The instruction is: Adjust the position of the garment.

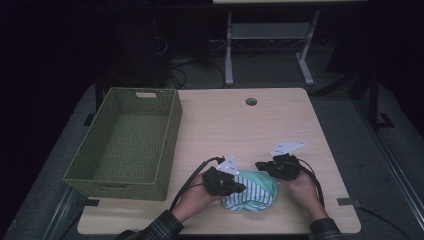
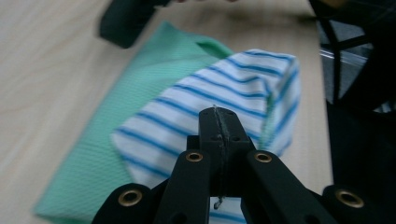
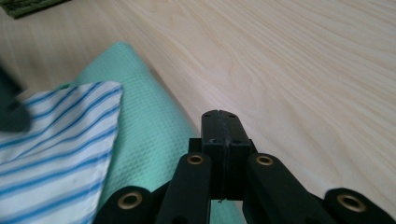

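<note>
We are looking at what seems a lab or office test room, dimly lit. The light wood worktop [image 1: 280, 125] has a round cable hole [image 1: 251, 101] near its far edge, as an office desk does. Behind it stands a second desk on a grey metal frame [image 1: 270, 45], with loose cables [image 1: 175, 70] trailing over the grey carpeted floor [image 1: 340, 110] beside dark equipment. Strips of dark tape [image 1: 346, 201] mark the floor at the worktop's corners, which suggests a fixed recording setup.
</note>
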`<state>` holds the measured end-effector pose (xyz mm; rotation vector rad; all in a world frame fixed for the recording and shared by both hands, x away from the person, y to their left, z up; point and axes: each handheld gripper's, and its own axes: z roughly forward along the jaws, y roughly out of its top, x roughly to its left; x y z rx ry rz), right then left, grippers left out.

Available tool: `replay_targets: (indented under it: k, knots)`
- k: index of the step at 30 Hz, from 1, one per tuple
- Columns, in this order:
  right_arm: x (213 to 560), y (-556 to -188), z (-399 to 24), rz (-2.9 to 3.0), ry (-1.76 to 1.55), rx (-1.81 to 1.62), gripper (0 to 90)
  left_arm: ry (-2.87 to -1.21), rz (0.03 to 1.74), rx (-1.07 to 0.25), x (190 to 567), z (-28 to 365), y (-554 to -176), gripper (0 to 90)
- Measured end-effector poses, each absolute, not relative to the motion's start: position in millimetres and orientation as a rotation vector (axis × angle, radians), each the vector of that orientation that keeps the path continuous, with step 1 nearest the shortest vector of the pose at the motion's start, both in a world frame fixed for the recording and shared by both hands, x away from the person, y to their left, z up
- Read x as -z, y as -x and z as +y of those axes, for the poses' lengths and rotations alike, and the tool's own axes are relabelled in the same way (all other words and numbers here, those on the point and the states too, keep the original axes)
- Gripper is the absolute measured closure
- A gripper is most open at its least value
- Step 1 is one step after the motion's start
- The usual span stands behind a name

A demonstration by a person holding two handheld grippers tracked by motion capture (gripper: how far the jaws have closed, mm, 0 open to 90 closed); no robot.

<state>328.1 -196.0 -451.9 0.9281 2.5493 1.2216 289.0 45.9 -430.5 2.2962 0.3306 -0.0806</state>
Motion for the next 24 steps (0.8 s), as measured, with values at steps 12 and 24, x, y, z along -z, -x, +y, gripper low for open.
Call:
replay_targets:
  k: [12, 24]
  knots:
    - [464.4, -342.5, -175.6, 2.613, -0.898, -1.134, 90.0, -2.381, 0.240, 0.169, 445.2, 28.9, -258.3, 89.6]
    - [467.4, -339.6, -185.1, 2.619, -0.888, -1.085, 90.0, -2.465, 0.232, 0.112, 453.6, 27.2, -263.0, 89.6]
